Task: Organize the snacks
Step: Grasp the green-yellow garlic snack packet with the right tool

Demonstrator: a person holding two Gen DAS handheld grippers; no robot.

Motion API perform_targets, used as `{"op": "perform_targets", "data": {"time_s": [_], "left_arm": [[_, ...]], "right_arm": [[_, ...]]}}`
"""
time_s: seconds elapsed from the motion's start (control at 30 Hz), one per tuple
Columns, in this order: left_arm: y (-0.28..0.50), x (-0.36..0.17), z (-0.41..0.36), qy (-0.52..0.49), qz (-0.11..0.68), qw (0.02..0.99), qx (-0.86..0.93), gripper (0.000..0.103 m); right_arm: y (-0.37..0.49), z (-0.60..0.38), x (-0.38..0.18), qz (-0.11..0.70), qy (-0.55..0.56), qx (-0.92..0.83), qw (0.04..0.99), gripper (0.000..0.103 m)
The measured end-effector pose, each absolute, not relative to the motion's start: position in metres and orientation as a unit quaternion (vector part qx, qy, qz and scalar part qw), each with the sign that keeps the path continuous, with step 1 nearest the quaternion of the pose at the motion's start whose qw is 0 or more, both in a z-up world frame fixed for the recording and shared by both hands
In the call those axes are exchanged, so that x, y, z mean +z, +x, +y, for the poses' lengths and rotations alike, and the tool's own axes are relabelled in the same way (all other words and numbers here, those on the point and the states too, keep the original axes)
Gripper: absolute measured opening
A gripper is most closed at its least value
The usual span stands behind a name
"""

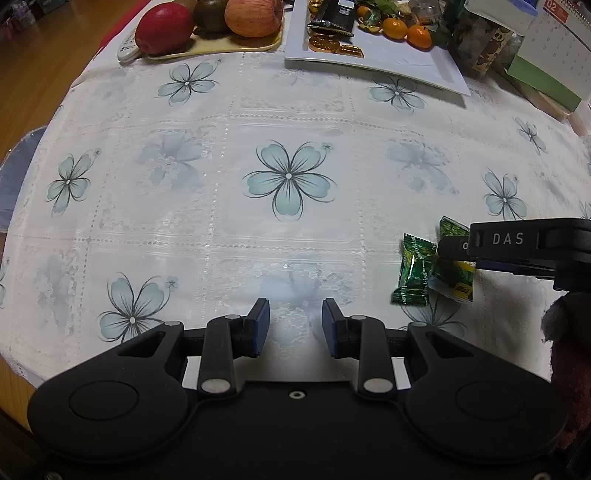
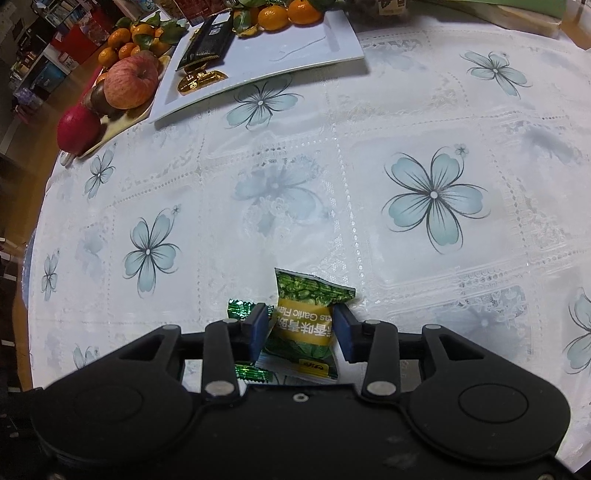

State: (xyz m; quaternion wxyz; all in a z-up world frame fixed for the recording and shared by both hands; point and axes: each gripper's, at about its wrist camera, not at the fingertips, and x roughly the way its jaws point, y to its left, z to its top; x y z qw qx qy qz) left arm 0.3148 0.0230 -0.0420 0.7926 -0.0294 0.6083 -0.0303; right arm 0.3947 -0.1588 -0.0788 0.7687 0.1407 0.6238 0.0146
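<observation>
A green pea-snack packet with a yellow band lies on the flowered tablecloth. My right gripper is lowered over it, a blue pad close on each side, and neither pad squeezes the wrapper. A smaller green foil candy lies just left of the left finger. In the left wrist view both sweets sit at the right, the candy beside the packet, with a right-gripper finger across the packet. My left gripper hovers open over bare cloth with nothing between its pads.
A white rectangular tray at the back holds gold-foil coins, a dark packet and mandarins. Left of it, a plate carries apples, with a remote beside. Boxes and a calendar crowd the back right.
</observation>
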Motion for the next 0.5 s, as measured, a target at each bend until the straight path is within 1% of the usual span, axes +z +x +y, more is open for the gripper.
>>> {"op": "perform_targets", "data": {"time_s": [0.33, 0.43, 0.5], "left_arm": [[0.3142, -0.041, 0.0245, -0.036, 0.604, 0.795, -0.029, 0.039], [0.3143, -0.0408, 0.0226, -0.035, 0.602, 0.797, -0.033, 0.039], [0.3143, -0.0406, 0.0207, -0.035, 0.6, 0.799, -0.037, 0.039]], "right_arm": [[0.3939, -0.154, -0.0843, 0.63, 0.126, 0.012, 0.766, 0.042], [0.3929, -0.1539, -0.0835, 0.629, 0.118, 0.015, 0.768, 0.035], [0.3923, -0.1547, -0.0814, 0.627, 0.115, 0.015, 0.771, 0.033]]}}
